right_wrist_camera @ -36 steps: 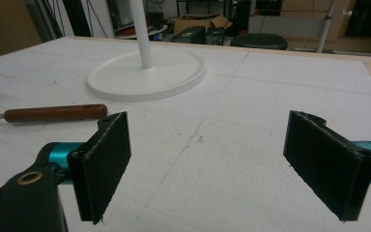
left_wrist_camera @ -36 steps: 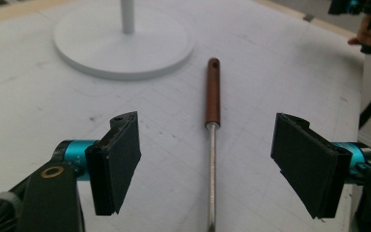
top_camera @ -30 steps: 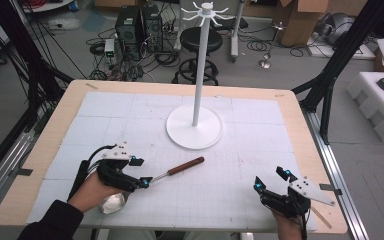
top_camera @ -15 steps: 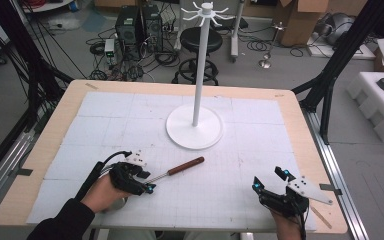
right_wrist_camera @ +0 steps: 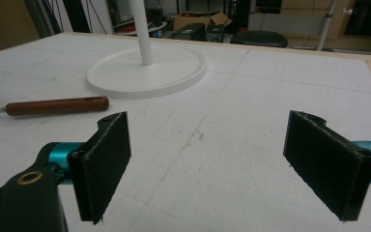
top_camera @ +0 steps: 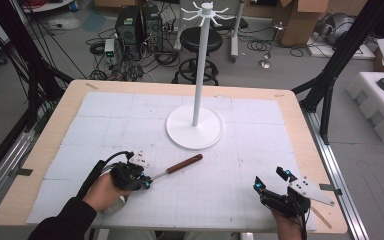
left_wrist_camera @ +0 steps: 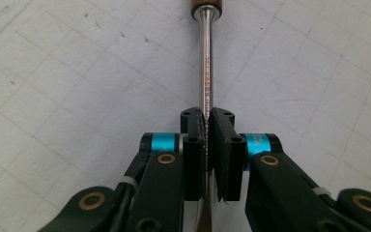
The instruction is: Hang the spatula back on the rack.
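Left gripper (left_wrist_camera: pixel 206 121) pinches the tool (top_camera: pixel 172 168) by its thin shaft; handle at two o'clock could sag and slip. Right gripper (right_wrist_camera: pixel 227 169) fingers wide.

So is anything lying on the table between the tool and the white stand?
Nothing visible does. The tool lies on the table, its metal shaft clamped in the left gripper; the stretch of mat up to the stand is bare.

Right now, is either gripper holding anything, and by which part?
The left gripper is shut on the tool, pinching its metal shaft below the wooden handle. The right gripper is open, holding nothing.
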A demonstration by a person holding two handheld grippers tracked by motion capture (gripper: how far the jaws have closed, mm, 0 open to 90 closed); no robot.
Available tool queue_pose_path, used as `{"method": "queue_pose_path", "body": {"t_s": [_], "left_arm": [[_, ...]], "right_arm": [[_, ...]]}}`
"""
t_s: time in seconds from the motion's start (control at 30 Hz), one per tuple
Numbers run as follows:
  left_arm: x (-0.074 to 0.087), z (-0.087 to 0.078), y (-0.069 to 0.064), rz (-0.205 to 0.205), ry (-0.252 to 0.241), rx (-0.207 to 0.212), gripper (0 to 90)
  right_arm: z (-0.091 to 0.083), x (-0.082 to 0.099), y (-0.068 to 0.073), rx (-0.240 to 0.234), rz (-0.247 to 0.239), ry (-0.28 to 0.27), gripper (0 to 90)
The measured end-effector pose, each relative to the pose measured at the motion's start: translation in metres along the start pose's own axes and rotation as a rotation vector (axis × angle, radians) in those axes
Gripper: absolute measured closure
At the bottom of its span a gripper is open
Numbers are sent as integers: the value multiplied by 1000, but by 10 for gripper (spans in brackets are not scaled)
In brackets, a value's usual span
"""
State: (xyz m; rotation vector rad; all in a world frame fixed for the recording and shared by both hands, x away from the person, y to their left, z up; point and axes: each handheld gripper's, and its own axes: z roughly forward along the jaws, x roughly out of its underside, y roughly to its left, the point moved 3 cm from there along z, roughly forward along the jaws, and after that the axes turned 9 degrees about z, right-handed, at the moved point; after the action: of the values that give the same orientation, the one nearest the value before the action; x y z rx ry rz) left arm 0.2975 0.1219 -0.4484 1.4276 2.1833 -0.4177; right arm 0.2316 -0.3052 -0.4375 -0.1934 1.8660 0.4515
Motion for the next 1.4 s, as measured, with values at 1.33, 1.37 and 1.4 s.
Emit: {"method": "queue_pose_path", "body": {"t_s": [1.33,1.37,1.4], "left_arm": [[-3,-62,-4,-101,-425,-110,841],[-3,-64,-5,-102,-443,-110,841],[-4,-65,-7,-105,-469,-109,841]], "right_arm": [[25,-17,35,-170,84,13,159],[27,-18,39,-183,83,15,158],[29,-20,43,-201,80,18,158]]}}
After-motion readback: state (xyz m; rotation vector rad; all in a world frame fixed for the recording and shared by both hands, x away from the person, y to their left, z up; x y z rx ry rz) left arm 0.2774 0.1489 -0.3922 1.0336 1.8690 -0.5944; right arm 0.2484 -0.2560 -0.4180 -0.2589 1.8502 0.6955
